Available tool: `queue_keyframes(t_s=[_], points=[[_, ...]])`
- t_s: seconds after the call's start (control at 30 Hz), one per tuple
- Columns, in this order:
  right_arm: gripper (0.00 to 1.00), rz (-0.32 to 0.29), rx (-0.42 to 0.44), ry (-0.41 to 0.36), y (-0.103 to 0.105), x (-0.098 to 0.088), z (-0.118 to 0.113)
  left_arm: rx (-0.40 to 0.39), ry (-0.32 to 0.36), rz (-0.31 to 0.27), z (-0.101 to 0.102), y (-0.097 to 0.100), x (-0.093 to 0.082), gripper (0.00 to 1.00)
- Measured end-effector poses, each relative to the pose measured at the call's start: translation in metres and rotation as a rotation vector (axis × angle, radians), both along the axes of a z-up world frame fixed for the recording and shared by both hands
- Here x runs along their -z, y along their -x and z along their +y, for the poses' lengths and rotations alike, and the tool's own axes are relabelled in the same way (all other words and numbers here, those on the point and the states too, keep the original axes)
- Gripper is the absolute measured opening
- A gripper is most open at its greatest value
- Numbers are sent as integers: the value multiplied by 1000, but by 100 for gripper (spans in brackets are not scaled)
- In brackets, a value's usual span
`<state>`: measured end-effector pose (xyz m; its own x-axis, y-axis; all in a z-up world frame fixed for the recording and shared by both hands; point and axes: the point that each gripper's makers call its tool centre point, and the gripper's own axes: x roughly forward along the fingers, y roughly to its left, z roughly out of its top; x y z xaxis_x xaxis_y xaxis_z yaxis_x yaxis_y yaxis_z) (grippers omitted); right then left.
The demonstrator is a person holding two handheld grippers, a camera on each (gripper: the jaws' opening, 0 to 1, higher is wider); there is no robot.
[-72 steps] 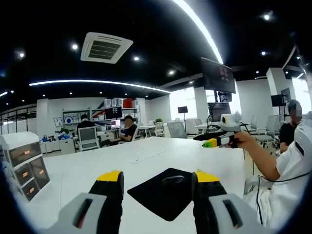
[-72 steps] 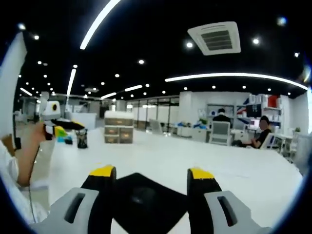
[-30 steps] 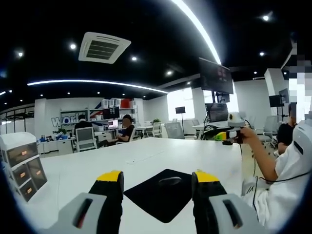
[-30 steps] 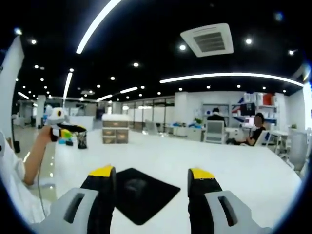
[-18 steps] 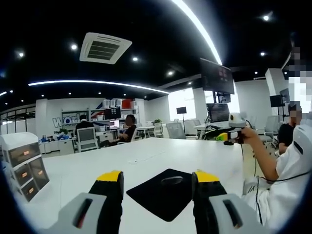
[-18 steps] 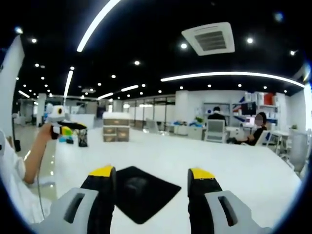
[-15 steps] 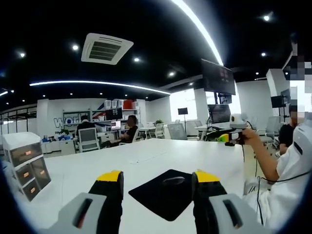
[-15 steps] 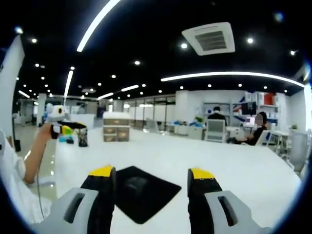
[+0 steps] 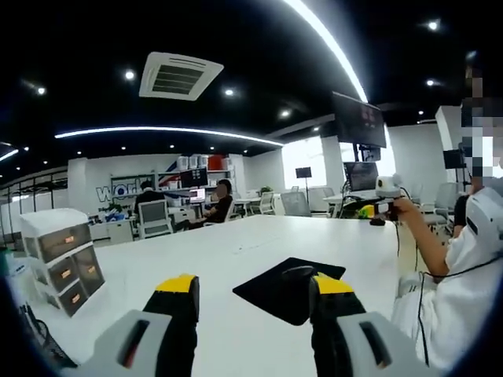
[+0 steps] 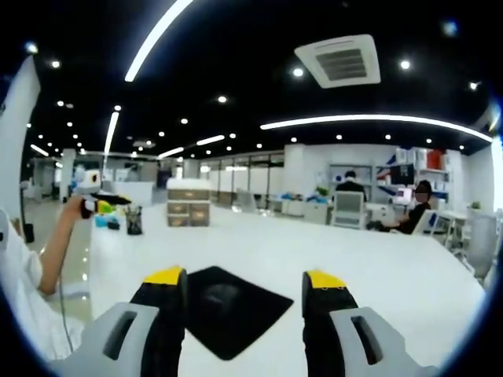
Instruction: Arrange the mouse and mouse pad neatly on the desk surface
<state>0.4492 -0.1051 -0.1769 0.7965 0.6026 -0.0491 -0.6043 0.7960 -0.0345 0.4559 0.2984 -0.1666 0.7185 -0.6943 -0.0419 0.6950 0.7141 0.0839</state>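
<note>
White tabletop [image 9: 236, 259] carries the black mouse pad [image 9: 271, 287], dark mouse [image 9: 297, 272] sitting on it (mouse also faintly seen in the right gripper view). Your left gripper [image 9: 255, 292] and right gripper [image 10: 243, 284] both hover above, fingers apart, gripping nothing.

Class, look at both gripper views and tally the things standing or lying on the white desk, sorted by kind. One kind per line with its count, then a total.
Mouse pad: 1
Mouse: 1
Drawer unit: 1
Pen cup: 1
Total: 4, all on the white desk
</note>
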Motion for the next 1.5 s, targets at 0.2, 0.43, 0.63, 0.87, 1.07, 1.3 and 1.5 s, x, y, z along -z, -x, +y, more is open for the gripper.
queue_keyframes(t_s=[0.2, 0.43, 0.63, 0.87, 1.07, 1.3, 1.5], points=[[57, 1, -6, 5, 0, 1, 3, -20, 29, 1, 2, -5, -2, 57], [57, -2, -9, 3, 1, -1, 2, 24, 18, -14, -20, -3, -7, 56], [57, 1, -13, 14, 2, 0, 1, 22, 26, -18, -20, -5, -11, 56], [57, 2, -30, 26, -1, 0, 8, 38, 11, 2, -30, -13, -8, 56], [58, 39, -57, 39, -11, 7, 14, 49, 6, 17, -43, -29, -6, 56], [59, 89, -104, 68, -18, 18, 25, 44, -26, 48, -56, -52, -1, 56], [59, 130, -135, 105, -27, 31, 34, 63, -46, 73, -71, -66, 2, 56]])
